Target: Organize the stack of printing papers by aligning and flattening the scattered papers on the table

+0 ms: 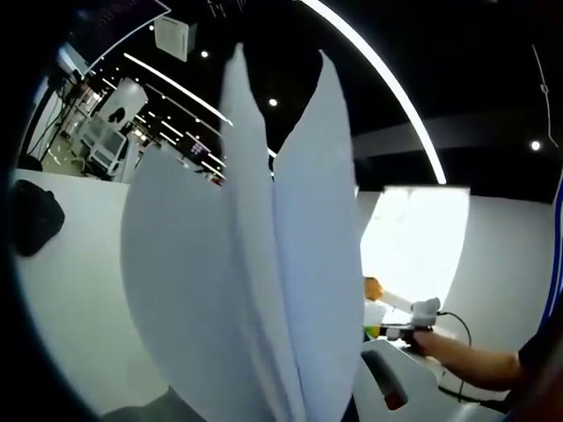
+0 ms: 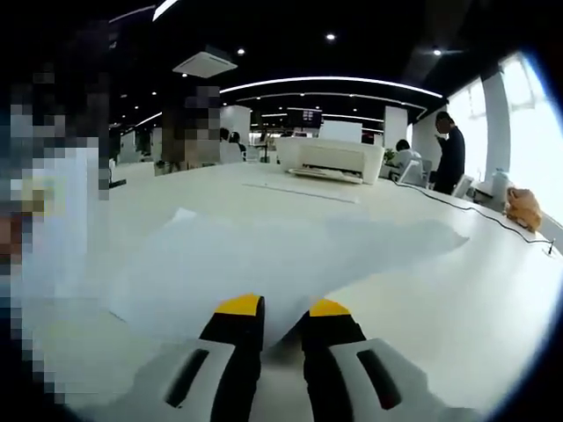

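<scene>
Several white printing papers (image 1: 264,264) stand upright and fanned apart, rising from between the jaws of my left gripper (image 1: 290,413). The sheets hide its fingertips, and it looks shut on their lower edge. In the right gripper view, a loose sheet (image 2: 264,255) lies spread over the white table (image 2: 457,308). Its near corner runs in between the yellow fingertips (image 2: 239,306) of my right gripper (image 2: 283,318), whose jaws are nearly together on it. The right gripper (image 1: 412,318) also comes into the left gripper view from the right, held by a hand (image 1: 440,345).
A white printer (image 2: 330,158) sits at the far side of the table with a flat sheet (image 2: 303,191) before it. A black cable (image 2: 475,214) and an orange object (image 2: 524,207) lie at the right. A black bag (image 1: 35,215) rests on the table. People stand behind.
</scene>
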A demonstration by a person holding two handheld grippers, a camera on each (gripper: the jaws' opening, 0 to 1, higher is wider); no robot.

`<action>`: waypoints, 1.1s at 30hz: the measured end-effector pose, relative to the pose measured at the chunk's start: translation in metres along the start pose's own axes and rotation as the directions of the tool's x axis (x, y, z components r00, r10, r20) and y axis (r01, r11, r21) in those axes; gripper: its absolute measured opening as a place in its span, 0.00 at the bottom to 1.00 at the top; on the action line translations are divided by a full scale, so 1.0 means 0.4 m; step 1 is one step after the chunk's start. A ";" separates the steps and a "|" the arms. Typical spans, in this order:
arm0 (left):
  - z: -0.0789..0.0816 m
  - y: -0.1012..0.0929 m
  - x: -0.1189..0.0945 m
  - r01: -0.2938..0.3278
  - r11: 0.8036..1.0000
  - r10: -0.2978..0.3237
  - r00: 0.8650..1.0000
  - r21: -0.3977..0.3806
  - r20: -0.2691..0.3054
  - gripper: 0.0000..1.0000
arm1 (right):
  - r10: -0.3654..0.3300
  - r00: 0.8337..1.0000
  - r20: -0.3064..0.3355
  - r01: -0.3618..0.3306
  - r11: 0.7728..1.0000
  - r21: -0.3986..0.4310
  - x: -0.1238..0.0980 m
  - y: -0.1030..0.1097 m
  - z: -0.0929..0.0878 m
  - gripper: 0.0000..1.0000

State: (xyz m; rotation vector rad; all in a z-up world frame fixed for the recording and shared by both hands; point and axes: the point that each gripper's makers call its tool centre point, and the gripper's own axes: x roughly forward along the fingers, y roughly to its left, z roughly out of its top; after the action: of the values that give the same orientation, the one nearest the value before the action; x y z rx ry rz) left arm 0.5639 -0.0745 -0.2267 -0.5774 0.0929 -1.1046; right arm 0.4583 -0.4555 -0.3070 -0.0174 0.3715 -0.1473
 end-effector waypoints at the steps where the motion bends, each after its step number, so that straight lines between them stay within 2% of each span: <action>1: 0.000 0.000 0.000 -0.001 1.000 0.001 1.000 -0.001 0.001 0.07 | 0.000 1.000 0.000 0.000 1.000 -0.002 0.000 0.001 0.000 0.12; 6: -0.002 0.000 0.001 -0.001 1.000 0.001 1.000 0.003 -0.003 0.07 | -0.003 1.000 -0.001 0.003 1.000 0.001 -0.001 0.005 -0.002 0.08; 10: -0.003 -0.002 0.001 -0.001 1.000 0.001 1.000 0.007 -0.002 0.07 | -0.054 0.998 -0.010 0.054 0.998 -0.036 -0.011 -0.009 -0.005 0.00; 23: -0.003 -0.003 0.000 -0.001 1.000 0.001 1.000 0.011 -0.002 0.07 | -0.059 0.998 0.017 0.058 0.998 0.013 -0.025 -0.021 0.010 0.00; 26: -0.003 -0.002 0.000 -0.002 1.000 0.002 1.000 0.012 -0.002 0.07 | -0.049 0.998 0.030 0.047 0.998 0.046 -0.032 -0.022 0.017 0.00; 33: -0.006 0.001 0.001 -0.008 1.000 0.008 1.000 0.015 -0.011 0.07 | -0.033 0.997 0.070 0.026 0.995 0.092 -0.045 -0.053 0.036 0.00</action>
State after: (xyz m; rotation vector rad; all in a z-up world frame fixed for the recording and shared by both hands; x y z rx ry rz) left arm 0.5635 -0.0758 -0.2286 -0.5572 0.0967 -1.1001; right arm 0.4439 -0.4741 -0.2863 0.0614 0.2925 -0.1921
